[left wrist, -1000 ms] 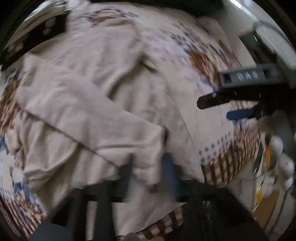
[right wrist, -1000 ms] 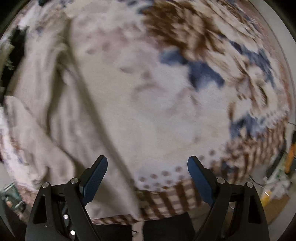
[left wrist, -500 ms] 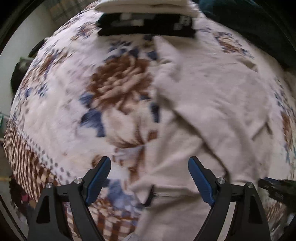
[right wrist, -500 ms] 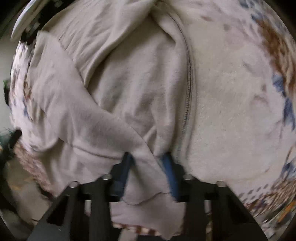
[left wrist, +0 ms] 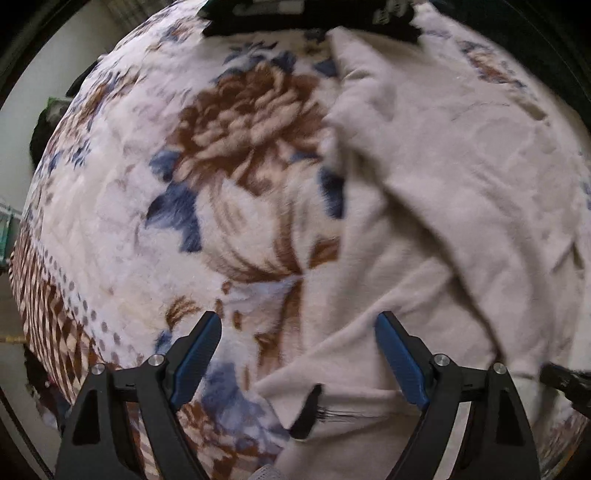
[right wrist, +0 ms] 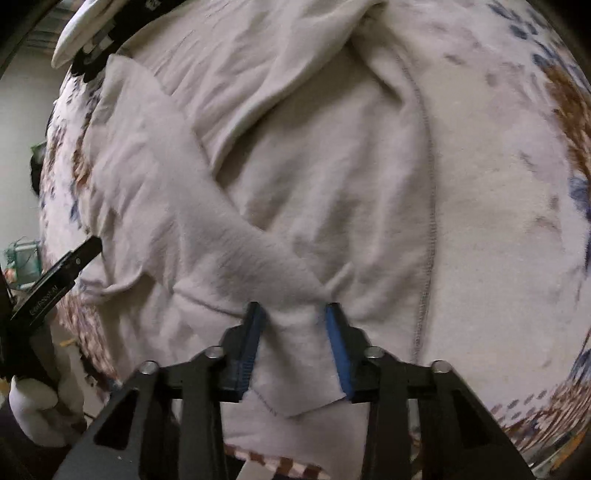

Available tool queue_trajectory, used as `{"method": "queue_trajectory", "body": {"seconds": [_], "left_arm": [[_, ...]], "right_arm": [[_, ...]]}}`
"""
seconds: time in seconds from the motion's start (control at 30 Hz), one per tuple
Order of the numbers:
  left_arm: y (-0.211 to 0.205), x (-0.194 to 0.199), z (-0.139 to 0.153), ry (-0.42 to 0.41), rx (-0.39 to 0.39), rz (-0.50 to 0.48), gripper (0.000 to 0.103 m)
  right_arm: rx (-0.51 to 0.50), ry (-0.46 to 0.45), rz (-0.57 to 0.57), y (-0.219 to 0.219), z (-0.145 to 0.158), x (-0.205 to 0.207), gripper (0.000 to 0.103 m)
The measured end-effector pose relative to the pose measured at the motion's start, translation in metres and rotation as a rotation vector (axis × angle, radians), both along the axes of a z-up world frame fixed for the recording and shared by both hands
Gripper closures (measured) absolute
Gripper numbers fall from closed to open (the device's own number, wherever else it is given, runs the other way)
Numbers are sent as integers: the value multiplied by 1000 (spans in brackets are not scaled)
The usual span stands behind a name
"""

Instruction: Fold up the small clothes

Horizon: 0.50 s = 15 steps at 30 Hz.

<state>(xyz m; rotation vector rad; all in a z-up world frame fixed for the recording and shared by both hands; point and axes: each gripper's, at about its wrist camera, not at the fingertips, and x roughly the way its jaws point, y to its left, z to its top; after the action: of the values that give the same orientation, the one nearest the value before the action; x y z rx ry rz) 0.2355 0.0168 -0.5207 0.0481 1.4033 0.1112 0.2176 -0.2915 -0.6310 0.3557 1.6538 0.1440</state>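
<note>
Floral blanket (left wrist: 229, 155) underneath. Beige garment (right wrist: 314, 184) (soft, limp, light) is pinched at a fold by right gripper (right wrist: 293, 332); left gripper (left wrist: 297, 339) is spread, empty.

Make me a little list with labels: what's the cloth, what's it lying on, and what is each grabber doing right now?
cloth: beige garment, rumpled, one flap folded across itself
lying on: fluffy floral blanket, brown and blue flowers
right gripper: shut on a bunched corner of the garment
left gripper: open, holding nothing, over the garment's edge
far end of blanket: black folded item beside the garment
fold: not finished, fabric is wrinkled and uneven
</note>
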Motion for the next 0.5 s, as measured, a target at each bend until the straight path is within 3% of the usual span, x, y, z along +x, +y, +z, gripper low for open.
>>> {"method": "queue_trajectory", "body": {"seconds": [0.03, 0.13, 0.33, 0.43, 0.5], "left_arm": [[4, 0, -4, 11, -7, 13, 18], [11, 1, -9, 19, -16, 31, 18], [9, 2, -11, 18, -10, 12, 18], [9, 0, -11, 16, -11, 11, 18], [9, 2, -11, 12, -9, 8, 18]], "right_arm": [[-7, 0, -8, -2, 1, -4, 98], [-12, -2, -41, -13, 7, -13, 103], [-36, 59, -79, -31, 7, -33, 103], [31, 33, -98, -40, 18, -35, 102], [65, 6, -94, -39, 27, -27, 93]]}}
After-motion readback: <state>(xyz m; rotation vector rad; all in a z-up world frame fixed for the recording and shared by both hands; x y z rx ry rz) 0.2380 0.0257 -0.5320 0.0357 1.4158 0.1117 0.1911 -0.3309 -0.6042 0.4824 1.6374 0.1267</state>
